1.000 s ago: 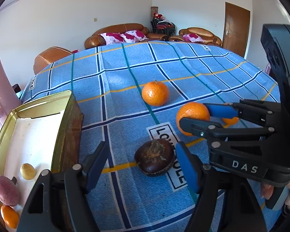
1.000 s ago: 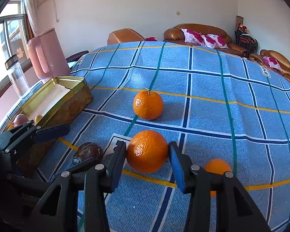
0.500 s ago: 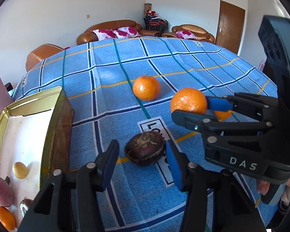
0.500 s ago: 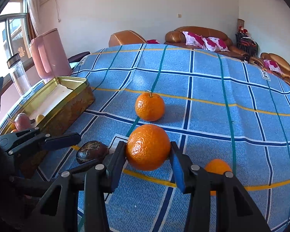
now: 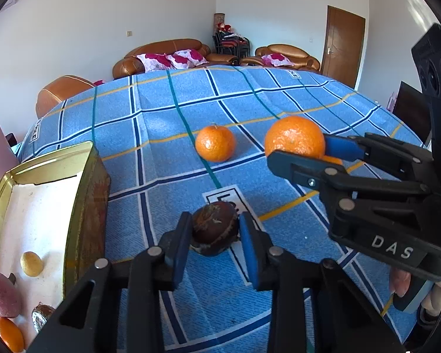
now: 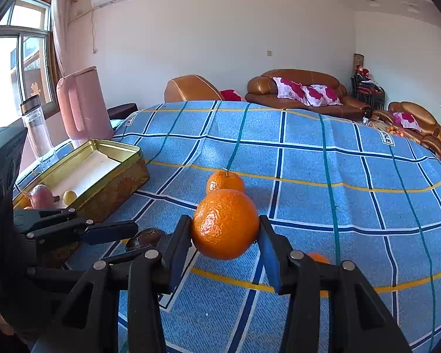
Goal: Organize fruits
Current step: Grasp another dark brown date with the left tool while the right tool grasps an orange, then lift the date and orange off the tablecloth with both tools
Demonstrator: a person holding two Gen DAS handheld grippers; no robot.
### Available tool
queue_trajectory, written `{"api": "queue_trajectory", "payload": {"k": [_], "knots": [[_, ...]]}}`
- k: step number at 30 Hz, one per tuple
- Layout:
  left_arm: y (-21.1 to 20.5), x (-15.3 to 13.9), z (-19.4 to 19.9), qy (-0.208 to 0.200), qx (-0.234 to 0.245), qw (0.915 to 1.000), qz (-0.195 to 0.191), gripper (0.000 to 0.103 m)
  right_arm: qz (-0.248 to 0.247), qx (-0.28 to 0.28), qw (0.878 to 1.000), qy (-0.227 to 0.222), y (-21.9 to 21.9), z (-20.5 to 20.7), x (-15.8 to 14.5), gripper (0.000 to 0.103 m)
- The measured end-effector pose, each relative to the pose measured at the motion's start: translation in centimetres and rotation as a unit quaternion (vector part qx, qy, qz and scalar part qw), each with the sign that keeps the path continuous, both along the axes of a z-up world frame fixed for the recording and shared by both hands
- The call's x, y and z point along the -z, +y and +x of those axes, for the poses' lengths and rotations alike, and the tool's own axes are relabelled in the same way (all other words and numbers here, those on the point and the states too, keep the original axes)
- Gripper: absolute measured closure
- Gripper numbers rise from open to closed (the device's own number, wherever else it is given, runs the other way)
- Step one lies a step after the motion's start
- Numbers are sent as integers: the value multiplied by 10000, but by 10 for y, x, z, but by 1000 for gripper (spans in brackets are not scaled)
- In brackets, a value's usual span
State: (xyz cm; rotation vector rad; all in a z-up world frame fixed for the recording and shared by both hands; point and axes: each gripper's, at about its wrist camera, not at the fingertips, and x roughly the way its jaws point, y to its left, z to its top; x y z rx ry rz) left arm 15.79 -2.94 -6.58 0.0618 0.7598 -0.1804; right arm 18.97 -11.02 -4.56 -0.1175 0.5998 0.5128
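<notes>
- The surface (image 5: 167,147) is covered by a blue checked cloth (image 6: 308,153) with dark blue, yellow and teal lines.
- A gold tin (image 5: 85,176) sits open at the left edge of the surface, lined in white; inside lie a pinkish fruit (image 5: 3,294), a small yellow fruit (image 5: 31,263), a small orange fruit (image 5: 10,334) and a foil-wrapped piece (image 5: 41,316).
- The right gripper (image 6: 225,232) has its fingers (image 6: 179,241) closed on a large orange (image 6: 225,223), held clear above the cloth.
- The left gripper (image 5: 214,235) has its fingers (image 5: 250,247) pressed against both sides of a dark brown fruit (image 5: 214,232), over a printed label on the cloth; whether the fruit rests on the cloth I cannot tell.
- A second orange (image 5: 215,143) with a short stem rests on the cloth farther back, apart from both grippers.
- A smaller orange fruit (image 6: 317,257) lies on the cloth, mostly hidden behind the right gripper.
</notes>
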Motion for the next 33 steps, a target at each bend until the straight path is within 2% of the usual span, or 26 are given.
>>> {"api": "queue_trajectory", "payload": {"k": [6, 9, 11, 12, 16, 23, 28, 31, 33], "knots": [[-1, 0, 1, 19, 19, 10000, 25, 68, 27, -11, 10000, -33, 1, 0, 0, 56], [-1, 3, 5, 128, -25, 9999, 42, 62, 23, -7, 10000, -44, 0, -1, -1, 56], [1, 6, 8, 241, -84, 9997, 50, 53, 15, -12, 10000, -66, 0, -2, -1, 56], [2, 7, 10, 284, -92, 9996, 18, 53, 9, -15, 10000, -75, 1, -2, -1, 56], [-1, 8, 9, 270, -45, 9996, 61, 59, 24, -14, 9999, -97, 0, -3, -1, 56], [0, -1, -1, -60, -65, 9999, 65, 74, 92, -3, 9997, -230, -3, -8, -3, 56], [-2, -1, -1, -71, -7, 9999, 96, 75, 85, -15, 9996, -276, -2, -9, -5, 56], [-3, 1, 1, -14, -45, 9999, 149, 68, 92, -17, 9996, -267, -2, -10, -5, 56], [-2, 4, 5, 97, -120, 9997, 191, 53, 92, -17, 9996, -272, -2, -11, -5, 56]]}}
